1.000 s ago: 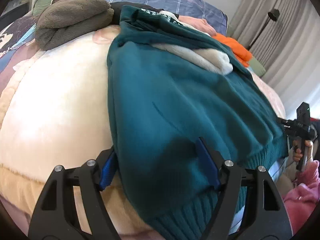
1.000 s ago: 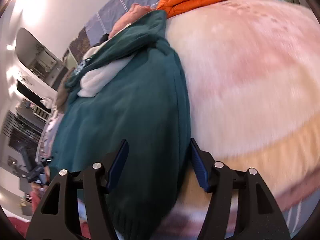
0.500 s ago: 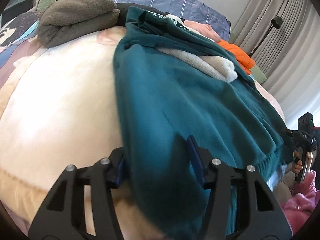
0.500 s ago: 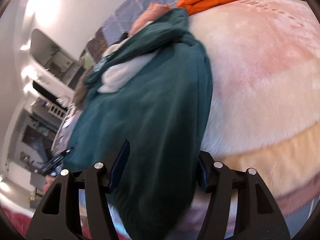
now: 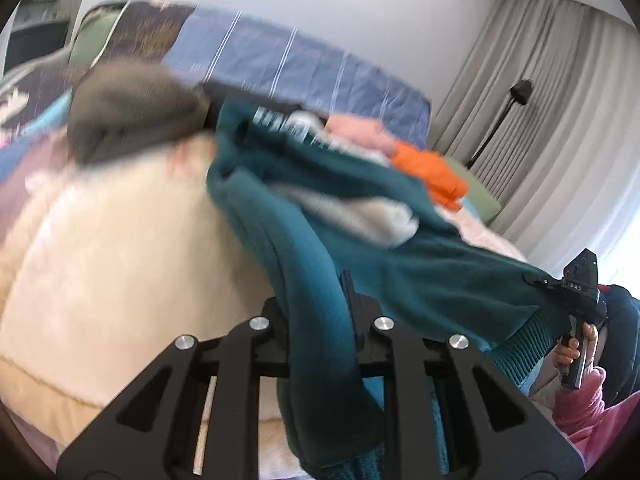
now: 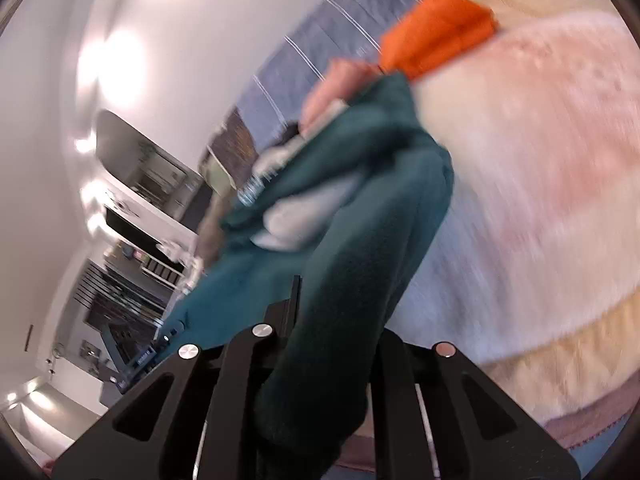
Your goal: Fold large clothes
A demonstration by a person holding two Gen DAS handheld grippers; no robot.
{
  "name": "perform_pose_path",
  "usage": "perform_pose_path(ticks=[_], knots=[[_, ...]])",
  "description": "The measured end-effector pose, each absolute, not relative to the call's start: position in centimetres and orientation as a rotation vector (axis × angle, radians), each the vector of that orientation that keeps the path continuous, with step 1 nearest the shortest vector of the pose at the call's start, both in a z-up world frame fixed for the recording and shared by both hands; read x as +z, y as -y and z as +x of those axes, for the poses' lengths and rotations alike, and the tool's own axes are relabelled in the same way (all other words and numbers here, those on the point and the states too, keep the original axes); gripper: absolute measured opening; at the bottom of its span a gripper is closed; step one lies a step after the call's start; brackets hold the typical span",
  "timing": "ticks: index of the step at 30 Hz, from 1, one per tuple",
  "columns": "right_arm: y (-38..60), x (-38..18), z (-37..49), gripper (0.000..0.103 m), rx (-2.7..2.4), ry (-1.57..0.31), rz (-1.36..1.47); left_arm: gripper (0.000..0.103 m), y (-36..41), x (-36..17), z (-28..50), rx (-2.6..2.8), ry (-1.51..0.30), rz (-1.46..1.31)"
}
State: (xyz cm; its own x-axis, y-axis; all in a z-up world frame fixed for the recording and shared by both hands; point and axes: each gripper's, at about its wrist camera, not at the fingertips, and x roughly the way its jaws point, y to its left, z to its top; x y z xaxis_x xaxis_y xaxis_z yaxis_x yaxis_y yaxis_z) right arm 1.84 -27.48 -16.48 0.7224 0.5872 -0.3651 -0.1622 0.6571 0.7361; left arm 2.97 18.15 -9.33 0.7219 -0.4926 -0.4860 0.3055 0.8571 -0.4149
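Note:
A large teal sweater (image 5: 400, 264) with a cream fleece lining (image 5: 372, 216) lies across the bed, its near hem lifted. My left gripper (image 5: 316, 308) is closing its jaws, with a bunched fold of the hem pinched between the pads. In the right wrist view the sweater (image 6: 360, 208) hangs up from the blanket, and my right gripper (image 6: 340, 320) is closing on the hem's other corner, cloth filling the gap. The right gripper (image 5: 576, 292) also shows at the far right of the left wrist view, with the ribbed hem stretched towards it.
A cream and pink fleece blanket (image 5: 120, 260) covers the bed. At its far end lie a folded grey-brown garment (image 5: 132, 116), a pink one (image 5: 360, 132), an orange one (image 5: 432, 176) and a blue checked pillow (image 5: 300, 64). Curtains (image 5: 560, 120) and a floor lamp (image 5: 520, 92) stand behind.
Both grippers went from wide open around the hem to pinched on it. Both have risen and tilted up, lifting the near hem off the blanket.

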Motion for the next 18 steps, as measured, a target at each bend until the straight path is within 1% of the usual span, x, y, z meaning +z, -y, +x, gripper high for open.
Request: perform_pose_path(ticks=[5,9,11,13,16,18], knots=[[28.3,-12.7,-1.7,0.011,0.515,-0.532,0.712,0.017,-19.5,-5.5,-0.8,-0.482,-0.522,-0.372],[28.6,-10.2,-5.8,0.011,0.517,-0.503,0.622,0.018,-20.4,-3.5,-4.8,-0.476,-0.498,-0.37],[28.0,-10.4,-6.2,0.012,0.502,-0.518,0.561,0.019,-20.1,-3.3,-5.6,-0.47,-0.502,-0.351],[27.5,-11.6,-5.2,0.012,0.481,-0.549,0.534,0.02,-19.1,-4.3,-5.3,-0.44,-0.535,-0.301],[27.5,-13.2,-3.5,0.012,0.45,-0.566,0.572,0.02,-18.9,-6.1,-3.9,-0.388,-0.578,-0.289],[28.0,-13.5,-3.0,0.012,0.445,-0.552,0.603,0.02,-19.1,-6.4,-3.1,-0.385,-0.577,-0.313]])
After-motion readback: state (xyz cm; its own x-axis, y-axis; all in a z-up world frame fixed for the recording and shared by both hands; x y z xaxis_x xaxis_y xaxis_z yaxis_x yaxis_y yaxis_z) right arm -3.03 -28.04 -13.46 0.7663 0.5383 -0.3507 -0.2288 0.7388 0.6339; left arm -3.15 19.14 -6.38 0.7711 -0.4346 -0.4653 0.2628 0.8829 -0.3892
